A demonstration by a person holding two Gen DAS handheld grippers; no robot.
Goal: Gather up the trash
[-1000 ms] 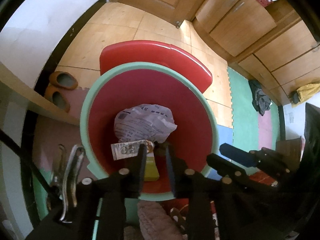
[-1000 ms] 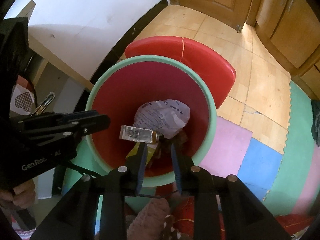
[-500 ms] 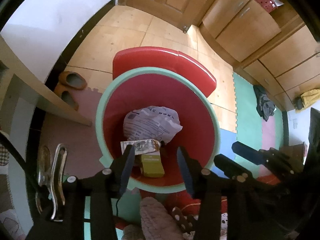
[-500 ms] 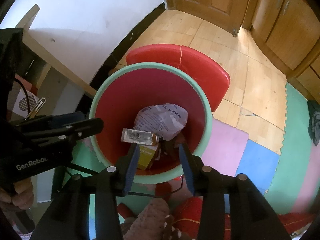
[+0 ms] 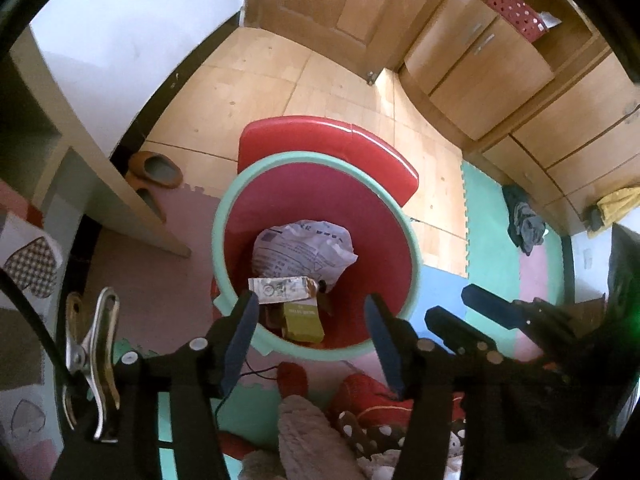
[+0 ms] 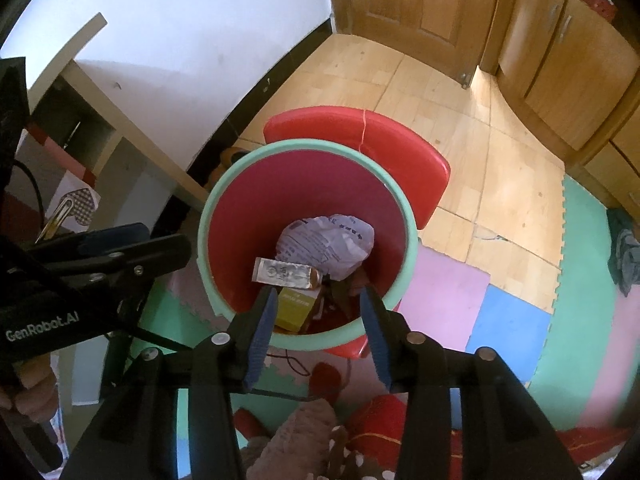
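A red bin with a mint-green rim [image 5: 224,216] [image 6: 208,216] stands on the floor below both grippers. Inside lie a crumpled white printed bag [image 5: 304,250] [image 6: 328,246], a flat silver wrapper [image 5: 280,289] [image 6: 284,272] and a yellow-green carton [image 5: 302,322] [image 6: 294,306]. My left gripper [image 5: 310,306] hangs above the bin's near rim, jaws opening, nothing between them. My right gripper [image 6: 318,300] is also above the near rim, jaws opening and empty. The right gripper [image 5: 472,304] shows at the right of the left wrist view, the left gripper [image 6: 132,244] at the left of the right wrist view.
The bin's red lid [image 5: 328,140] [image 6: 360,136] rests behind it. Slippers [image 5: 154,166] lie by a wooden shelf [image 5: 116,184]. Foam floor mats [image 6: 512,320] lie to the right, wooden cabinets [image 5: 500,64] and a door [image 6: 404,4] at the back. Plush slippers [image 5: 304,432] are below.
Both grippers have risen away from the bin and their jaws have spread wider. The wrapper and carton they were near now lie loose in the bin.
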